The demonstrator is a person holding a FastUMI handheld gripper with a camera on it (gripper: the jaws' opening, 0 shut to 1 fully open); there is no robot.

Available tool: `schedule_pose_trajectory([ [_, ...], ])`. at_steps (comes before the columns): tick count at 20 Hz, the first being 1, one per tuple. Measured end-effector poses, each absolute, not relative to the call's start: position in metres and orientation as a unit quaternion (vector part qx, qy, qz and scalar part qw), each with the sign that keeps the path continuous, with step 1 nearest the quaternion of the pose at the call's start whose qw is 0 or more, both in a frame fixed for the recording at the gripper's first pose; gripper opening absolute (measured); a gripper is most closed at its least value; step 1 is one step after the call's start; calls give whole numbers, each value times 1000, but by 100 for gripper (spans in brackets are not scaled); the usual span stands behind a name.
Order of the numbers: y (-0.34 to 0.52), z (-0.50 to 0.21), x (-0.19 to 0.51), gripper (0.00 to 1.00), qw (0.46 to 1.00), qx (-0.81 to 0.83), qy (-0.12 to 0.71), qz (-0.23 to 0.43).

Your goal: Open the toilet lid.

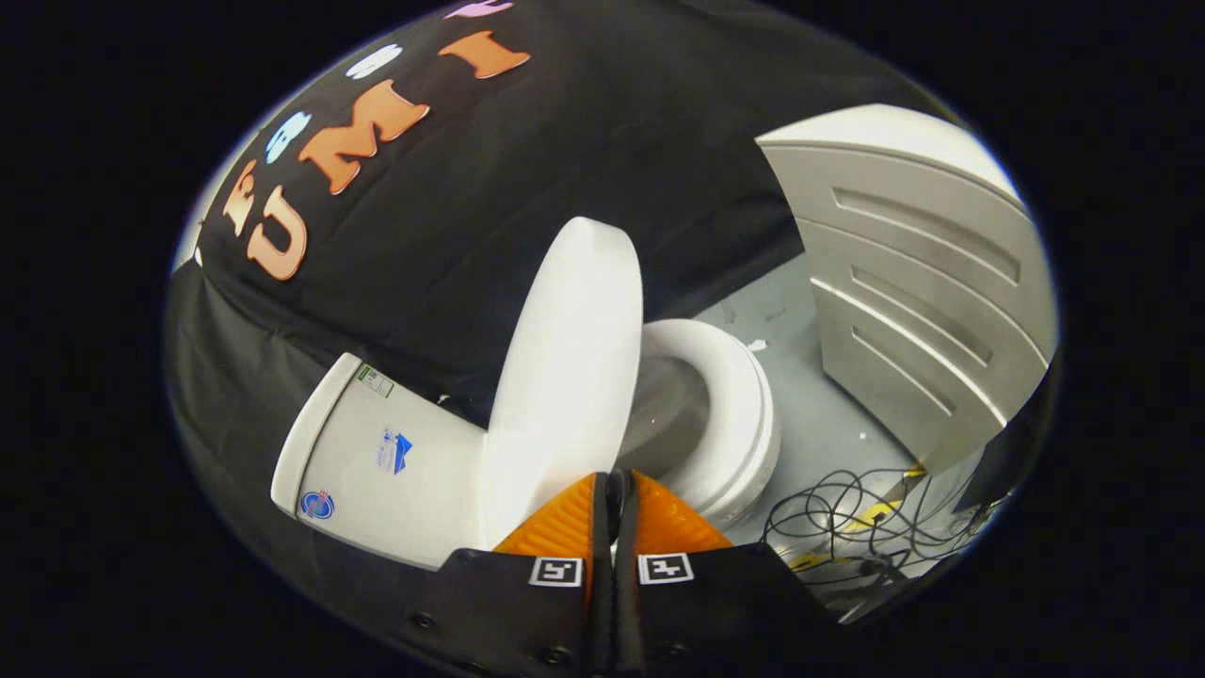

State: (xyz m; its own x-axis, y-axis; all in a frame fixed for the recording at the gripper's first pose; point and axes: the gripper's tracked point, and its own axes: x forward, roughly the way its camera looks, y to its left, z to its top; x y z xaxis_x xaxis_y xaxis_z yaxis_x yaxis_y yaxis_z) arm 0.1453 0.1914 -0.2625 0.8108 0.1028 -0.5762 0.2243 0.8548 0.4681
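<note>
My claw [617,485] is narrow, its fingers almost together, and I cannot tell if they pinch the lid's edge. The toilet lid [565,377] stands just ahead of them, already raised on its edge, long axis upright, between the tank [377,461] and the seat [734,414]. I judge it needs one more push toward the tank.

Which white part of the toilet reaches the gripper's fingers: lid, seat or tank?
The lid: raised, its edge meets the closed gripper. The seat lies beyond, the tank beside it.

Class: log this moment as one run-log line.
tool: shut on lid edge | white plastic toilet lid: raised, near upright | white seat: down
</note>
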Motion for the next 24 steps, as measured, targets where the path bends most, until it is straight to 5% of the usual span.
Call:
schedule_pose_trajectory([
  [24,308,-160,152,8,966,21,249,-70],
])
